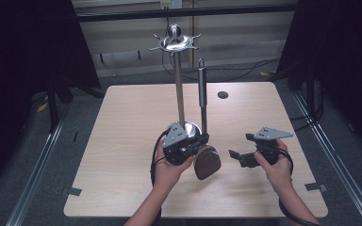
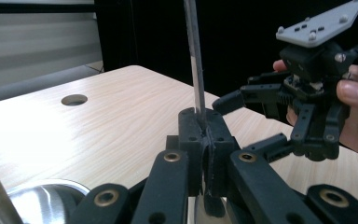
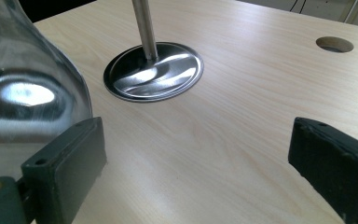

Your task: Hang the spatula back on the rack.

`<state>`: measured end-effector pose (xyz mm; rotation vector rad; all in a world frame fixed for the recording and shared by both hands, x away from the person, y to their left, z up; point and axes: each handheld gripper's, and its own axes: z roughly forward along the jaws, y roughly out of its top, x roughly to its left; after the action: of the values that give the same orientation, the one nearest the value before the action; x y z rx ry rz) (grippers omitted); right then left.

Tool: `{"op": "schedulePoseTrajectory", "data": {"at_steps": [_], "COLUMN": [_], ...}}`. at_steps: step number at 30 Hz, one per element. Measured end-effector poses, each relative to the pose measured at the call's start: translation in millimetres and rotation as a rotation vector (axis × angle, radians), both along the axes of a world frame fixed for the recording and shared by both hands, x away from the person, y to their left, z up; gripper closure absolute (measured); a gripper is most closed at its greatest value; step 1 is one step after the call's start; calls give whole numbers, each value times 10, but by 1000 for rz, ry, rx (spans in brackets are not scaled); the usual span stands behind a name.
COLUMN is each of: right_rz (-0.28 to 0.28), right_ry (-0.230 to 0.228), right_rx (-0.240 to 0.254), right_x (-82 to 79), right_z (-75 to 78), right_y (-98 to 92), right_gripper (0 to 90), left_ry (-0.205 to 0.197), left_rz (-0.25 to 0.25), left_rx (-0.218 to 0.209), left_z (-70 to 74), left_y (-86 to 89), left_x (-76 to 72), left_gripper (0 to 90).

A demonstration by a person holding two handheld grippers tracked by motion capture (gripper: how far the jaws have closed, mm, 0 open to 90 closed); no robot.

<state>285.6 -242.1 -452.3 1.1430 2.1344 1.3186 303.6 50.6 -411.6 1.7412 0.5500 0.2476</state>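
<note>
Here the left claw (image 2: pixel 206 140) pinches a slim steel ladle handle (image 1: pixel 201 96).

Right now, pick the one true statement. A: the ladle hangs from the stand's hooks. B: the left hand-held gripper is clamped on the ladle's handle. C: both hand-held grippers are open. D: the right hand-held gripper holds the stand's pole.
B: in the left gripper view, the left hand-held gripper has its jaws shut on the ladle handle.

Pale wood worktop (image 1: pixel 122 141) with round cable hole (image 1: pixel 222 94), grey floor (image 1: pixel 47 155), metal floor rails (image 1: pixel 37 174), black cables (image 1: pixel 245 68) behind
</note>
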Motion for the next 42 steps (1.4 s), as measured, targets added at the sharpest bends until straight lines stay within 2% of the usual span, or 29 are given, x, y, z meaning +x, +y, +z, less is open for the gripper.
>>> {"op": "schedulePoseTrajectory", "data": {"at_steps": [4, 9, 10, 14, 25, 28, 33, 42], "right_rz": [10, 1, -1, -6, -1, 1, 2, 3], "right_ry": [5, 13, 14, 17, 17, 26, 36, 32], "right_rx": [-19, -18, -17, -7, -2, -7, -13, -10], "right_x": [1, 0, 2, 6, 3, 4, 8, 11], "right_z": [-28, -37, -38, -39, -31, -38, -61, -53], "right_y": [28, 15, 9, -12, -16, -10, -16, -35], "right_gripper": [35, 35, 35, 35, 36, 35, 36, 35], "left_ry": [-1, -8, -8, -6, 8, -1, -1, -7], "left_rz": [19, 14, 24, 34, 63, 72, 92, 120], "left_rx": [6, -3, 8, 3, 5, 16, 4, 14], "left_z": [64, 116, 129, 158, 106, 103, 79, 51], "left_y": [15, -4, -7, -26, -29, -17, 10, 73], "left_x": [48, 114, 124, 172, 251, 265, 305, 401], "left_gripper": [880, 880, 879, 879, 878, 877, 871, 856]}}
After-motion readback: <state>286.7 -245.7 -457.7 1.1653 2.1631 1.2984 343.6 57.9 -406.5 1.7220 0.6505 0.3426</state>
